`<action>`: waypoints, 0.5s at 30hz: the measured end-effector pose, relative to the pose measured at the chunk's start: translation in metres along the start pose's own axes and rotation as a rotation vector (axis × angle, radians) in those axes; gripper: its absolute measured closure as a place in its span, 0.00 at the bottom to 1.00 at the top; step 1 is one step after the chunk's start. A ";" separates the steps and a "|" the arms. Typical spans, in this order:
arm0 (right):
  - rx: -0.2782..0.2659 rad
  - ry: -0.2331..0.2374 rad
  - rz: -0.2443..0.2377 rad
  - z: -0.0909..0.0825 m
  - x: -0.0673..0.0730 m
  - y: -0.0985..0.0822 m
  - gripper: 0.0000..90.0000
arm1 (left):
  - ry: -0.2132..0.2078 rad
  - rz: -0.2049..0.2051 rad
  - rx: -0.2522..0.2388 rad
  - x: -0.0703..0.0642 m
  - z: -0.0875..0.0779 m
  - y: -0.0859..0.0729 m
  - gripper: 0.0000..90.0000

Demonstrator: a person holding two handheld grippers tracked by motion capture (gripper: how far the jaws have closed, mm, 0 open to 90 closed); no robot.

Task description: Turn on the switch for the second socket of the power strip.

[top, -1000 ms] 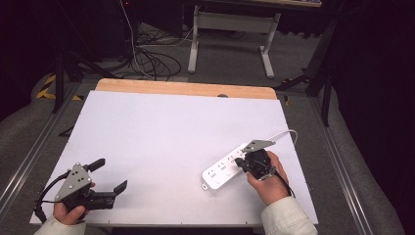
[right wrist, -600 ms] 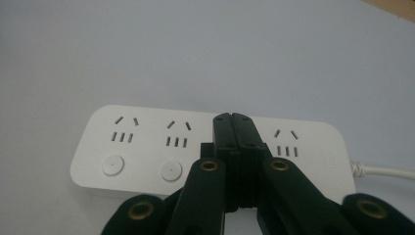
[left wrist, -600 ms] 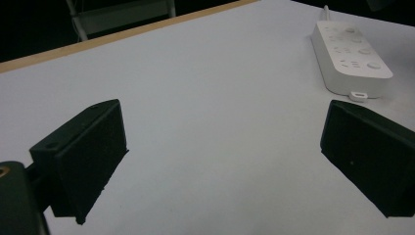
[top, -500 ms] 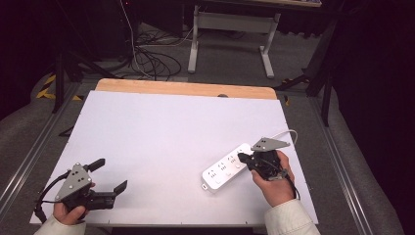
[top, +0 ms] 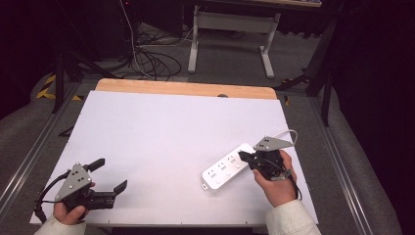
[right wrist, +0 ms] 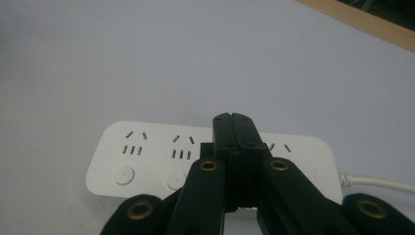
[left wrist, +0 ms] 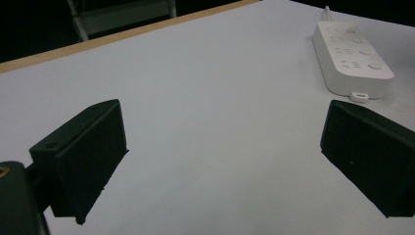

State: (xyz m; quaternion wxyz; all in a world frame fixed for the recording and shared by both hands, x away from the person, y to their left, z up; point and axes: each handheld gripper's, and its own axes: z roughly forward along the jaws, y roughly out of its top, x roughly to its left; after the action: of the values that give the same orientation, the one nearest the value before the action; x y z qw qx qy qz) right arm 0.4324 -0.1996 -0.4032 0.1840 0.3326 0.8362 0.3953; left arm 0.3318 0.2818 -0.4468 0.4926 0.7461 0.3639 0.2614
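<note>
White plastic power strip (top: 227, 168) near the white surface's (top: 171, 127) right edge; right gripper (right wrist: 234, 128) jaws closed together over it. Left gripper (top: 108, 175) jaws wide, near-left corner; broad bare middle.

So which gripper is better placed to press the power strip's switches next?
Right. The right gripper, jaws shut, sits directly over the power strip. The left gripper, jaws open, rests far off near the table's front left corner.
</note>
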 end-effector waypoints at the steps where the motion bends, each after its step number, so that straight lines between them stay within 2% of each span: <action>1: -0.006 0.000 0.001 -0.001 0.000 0.000 1.00 | 0.001 0.001 0.000 0.000 0.000 0.000 0.04; 2: -0.014 0.004 0.006 -0.003 0.000 0.001 0.99 | 0.001 0.000 -0.001 0.000 0.000 0.000 0.04; 3: -0.023 0.005 0.010 -0.004 -0.001 0.002 0.91 | 0.002 0.000 0.000 0.000 0.000 0.000 0.04; 5: -0.063 0.009 0.003 -0.011 -0.001 0.005 0.84 | 0.002 0.001 0.001 0.000 0.000 0.000 0.04; 6: -0.073 0.009 -0.001 -0.014 -0.001 0.005 0.76 | 0.002 0.001 0.001 0.000 0.000 0.000 0.04; 7: -0.073 0.009 -0.001 -0.014 -0.001 0.005 0.76 | 0.002 0.002 0.001 0.000 0.000 0.000 0.04; 9: -0.102 0.014 -0.005 -0.019 -0.001 0.007 0.67 | 0.002 0.000 0.001 0.000 0.000 0.000 0.04; 10: -0.126 0.014 -0.009 -0.024 -0.001 0.009 0.59 | 0.002 0.000 0.001 0.000 0.000 0.000 0.04; 11: -0.126 0.014 -0.009 -0.024 -0.001 0.009 0.59 | 0.002 0.000 0.000 0.000 0.000 0.000 0.04; 12: -0.153 0.024 -0.017 -0.028 -0.002 0.009 0.51 | 0.002 0.001 0.001 0.000 0.000 0.000 0.04; 15: -0.163 0.029 -0.032 -0.033 0.000 0.009 0.47 | -0.002 0.002 0.006 0.000 0.000 0.000 0.04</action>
State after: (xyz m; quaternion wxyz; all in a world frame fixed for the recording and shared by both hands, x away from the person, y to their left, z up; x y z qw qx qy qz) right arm 0.4169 -0.2133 -0.3760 0.2047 0.2975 0.8090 0.4637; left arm 0.3318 0.2816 -0.4466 0.4906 0.7480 0.3636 0.2600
